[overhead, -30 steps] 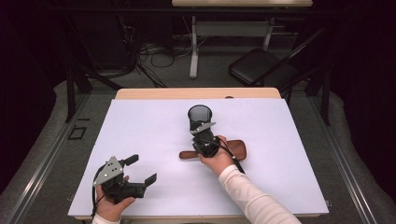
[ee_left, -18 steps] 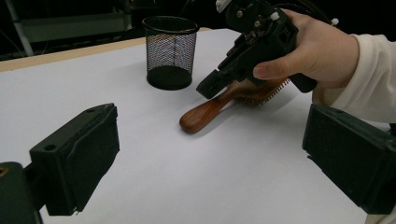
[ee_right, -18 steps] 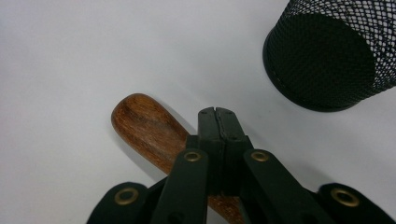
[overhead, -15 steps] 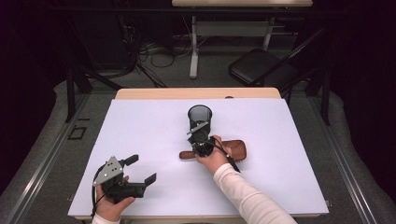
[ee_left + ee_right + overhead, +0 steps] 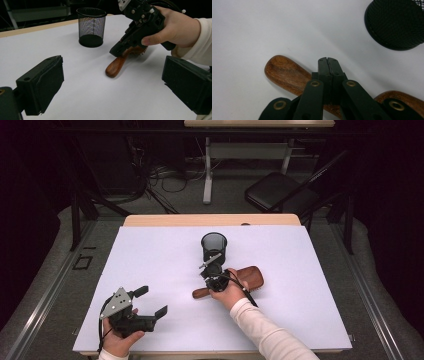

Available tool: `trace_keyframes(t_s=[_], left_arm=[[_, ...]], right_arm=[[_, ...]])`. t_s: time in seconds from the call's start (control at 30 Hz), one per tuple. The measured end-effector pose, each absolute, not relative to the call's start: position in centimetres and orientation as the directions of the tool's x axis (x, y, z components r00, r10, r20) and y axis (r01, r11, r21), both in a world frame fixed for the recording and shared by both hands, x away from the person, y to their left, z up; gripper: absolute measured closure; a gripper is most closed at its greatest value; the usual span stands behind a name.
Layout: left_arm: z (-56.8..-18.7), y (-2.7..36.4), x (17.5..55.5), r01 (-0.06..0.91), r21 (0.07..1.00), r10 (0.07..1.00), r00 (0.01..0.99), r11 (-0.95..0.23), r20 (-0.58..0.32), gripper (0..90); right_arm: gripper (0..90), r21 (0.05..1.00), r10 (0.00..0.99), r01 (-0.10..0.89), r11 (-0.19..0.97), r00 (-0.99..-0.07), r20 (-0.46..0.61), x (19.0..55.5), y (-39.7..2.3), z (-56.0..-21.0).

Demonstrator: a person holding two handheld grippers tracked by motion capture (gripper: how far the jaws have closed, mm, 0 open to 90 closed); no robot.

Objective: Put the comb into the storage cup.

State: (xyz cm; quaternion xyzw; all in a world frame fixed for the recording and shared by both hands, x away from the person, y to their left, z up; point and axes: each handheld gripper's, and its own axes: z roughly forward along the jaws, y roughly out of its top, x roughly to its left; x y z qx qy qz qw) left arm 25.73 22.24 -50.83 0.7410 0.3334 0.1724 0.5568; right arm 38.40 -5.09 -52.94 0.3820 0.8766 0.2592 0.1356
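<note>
Beside the black mesh cup (image 5: 214, 246), on its near side, I see the wooden hairbrush (image 5: 250, 278) lying flat on the white sheet (image 5: 310, 285) that covers the table. That cup is my landmark: a round, upright cylinder of fine wire mesh with a solid dark base, standing open-topped. The hairbrush is glossy reddish-brown wood with a rounded, tapering handle (image 5: 115, 67) that points away from the cup toward my left gripper; bristles show under its head in the left gripper view. The sheet is smooth and matte, and a strip of pale wood edges the table beyond the cup.

My right gripper (image 5: 328, 60) is directly over the brush, on the near side of the cup. Its two black jaws are pressed tightly together, only a thin seam between them, and nothing is caught in them. Their joined tip sits over the neck of the brush where handle meets head; I cannot tell whether it touches the wood.

My left gripper (image 5: 151, 302) is well apart from the cup, toward the near left corner of the sheet. Its blocky black jaws stand spread wide with nothing between them, aimed toward the brush.
</note>
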Motion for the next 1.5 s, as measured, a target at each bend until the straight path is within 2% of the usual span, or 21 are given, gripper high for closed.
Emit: trace_keyframes(t_s=[0.6, 1.5], left_arm=[[-50.9, 22.1, 25.7, 0.299, 0.939, 0.689, 0.717, -0.168, -0.105, 4.6], [-50.9, 22.1, 25.8, 0.302, 0.940, 0.692, 0.713, -0.162, -0.109, 4.6]], right_arm=[[90.0, 0.563, 0.700, 0.567, 0.602, -0.713, -0.030, 34.6, -7.2, -53.1], [90.0, 0.583, 0.732, 0.603, 0.545, -0.681, 0.021, 31.5, -12.4, -53.6]])
